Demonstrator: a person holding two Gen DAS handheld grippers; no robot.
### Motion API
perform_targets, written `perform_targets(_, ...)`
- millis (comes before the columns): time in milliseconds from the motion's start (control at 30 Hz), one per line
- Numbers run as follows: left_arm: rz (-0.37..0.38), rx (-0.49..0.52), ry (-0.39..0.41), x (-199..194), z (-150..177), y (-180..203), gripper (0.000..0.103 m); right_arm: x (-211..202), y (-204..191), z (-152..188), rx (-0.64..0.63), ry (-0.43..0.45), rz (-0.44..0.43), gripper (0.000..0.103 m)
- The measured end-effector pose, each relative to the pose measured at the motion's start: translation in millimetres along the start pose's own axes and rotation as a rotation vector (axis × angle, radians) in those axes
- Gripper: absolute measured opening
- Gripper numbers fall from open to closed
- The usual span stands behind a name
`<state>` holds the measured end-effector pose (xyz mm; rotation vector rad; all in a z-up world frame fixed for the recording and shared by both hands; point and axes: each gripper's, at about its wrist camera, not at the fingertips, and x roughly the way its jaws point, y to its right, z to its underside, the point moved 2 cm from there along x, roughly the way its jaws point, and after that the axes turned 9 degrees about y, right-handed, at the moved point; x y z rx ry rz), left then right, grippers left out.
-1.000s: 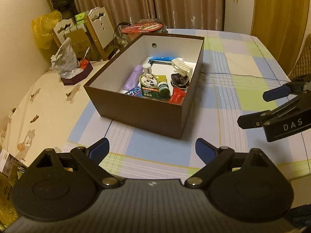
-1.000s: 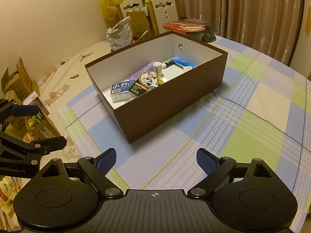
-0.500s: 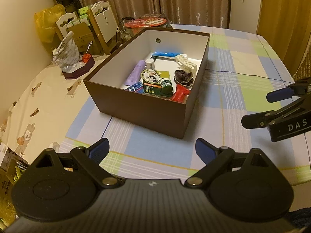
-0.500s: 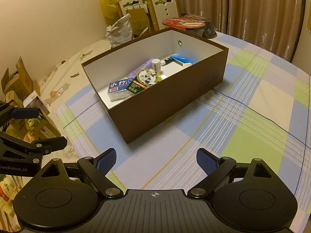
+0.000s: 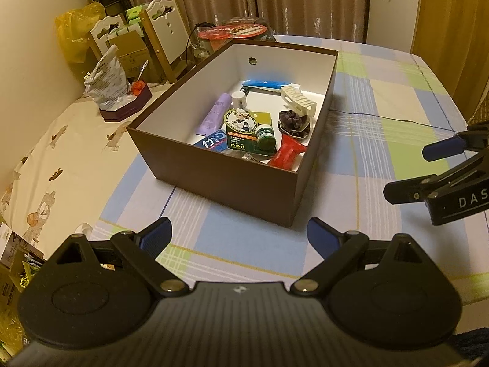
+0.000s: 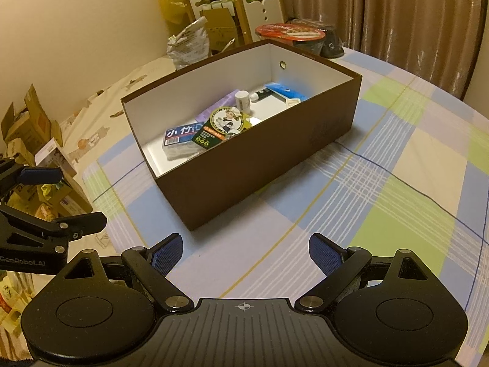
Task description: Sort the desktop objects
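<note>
A brown box (image 5: 226, 177) (image 6: 269, 159) with white inner walls stands on the checked tablecloth and holds several small items: a purple tube (image 5: 215, 114), a white hair claw (image 5: 298, 99), a dark scrunchie (image 5: 293, 122), a red packet (image 5: 287, 153), a green card pack (image 5: 241, 131) (image 6: 217, 128) and a blue tissue pack (image 6: 180, 136). My left gripper (image 5: 240, 238) hovers open in front of the box's near wall, holding nothing. My right gripper (image 6: 246, 253) is open too, empty, off the box's right corner; it also shows at the right edge of the left wrist view (image 5: 428, 171).
A lidded noodle bowl (image 5: 233, 32) stands behind the box. Left of it, a crumpled bag (image 5: 107, 82) rests on a dark tray at the table's side. Chairs (image 6: 256, 9), cardboard boxes and a yellow bag crowd the left wall. Curtains hang behind.
Both grippers have risen and tilted slightly, so the box interior shows more fully. Neither gripper's opening has changed and nothing in the box moved.
</note>
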<state>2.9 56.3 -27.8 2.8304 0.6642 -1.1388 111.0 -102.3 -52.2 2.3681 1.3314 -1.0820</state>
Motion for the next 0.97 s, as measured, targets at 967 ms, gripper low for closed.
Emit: perform_targets(967, -0.032, -0.015, -0.01, 16.2, -10.3, 1.0, 0.094, 24.9, 6.7, -14.4, -0.031, -0.029, -0.046, 0.092)
